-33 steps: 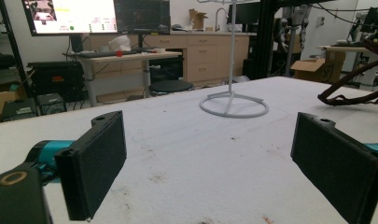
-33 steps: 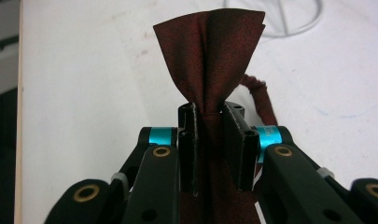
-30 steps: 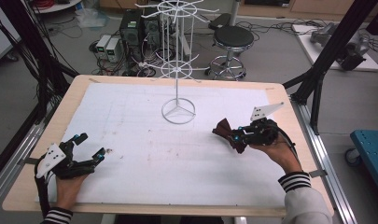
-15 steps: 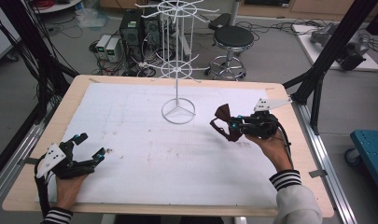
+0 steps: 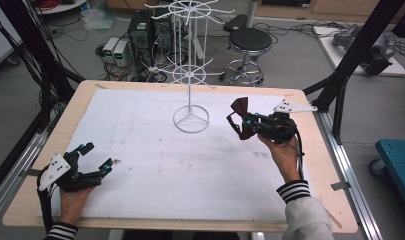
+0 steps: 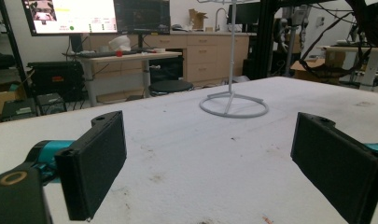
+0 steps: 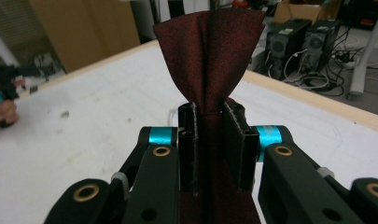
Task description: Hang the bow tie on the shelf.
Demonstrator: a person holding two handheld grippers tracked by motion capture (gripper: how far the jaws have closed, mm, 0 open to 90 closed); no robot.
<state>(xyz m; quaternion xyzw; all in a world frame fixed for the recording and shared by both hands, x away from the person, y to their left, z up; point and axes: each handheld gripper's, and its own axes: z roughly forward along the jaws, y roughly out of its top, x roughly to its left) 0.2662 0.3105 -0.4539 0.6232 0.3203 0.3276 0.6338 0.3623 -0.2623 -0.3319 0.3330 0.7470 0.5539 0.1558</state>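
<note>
Right gripper (image 5: 242, 122) was seen clenched on a dark red bow tie (image 7: 210, 51), held above the white table (image 5: 140, 130), just right of the wire rack (image 5: 190, 119) base. Left gripper (image 5: 94, 159) was rested at the near-left corner, jaws spread wide, nothing between them.

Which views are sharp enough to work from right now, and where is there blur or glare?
High view: even light, soft shadows, the wire stand and right gripper with its dark red cloth read clearly. Left gripper view: the table is crisp, the close jaws slightly soft, monitors at the back bright. Right gripper view: jaws and cloth sharp, the background blurred.
</note>
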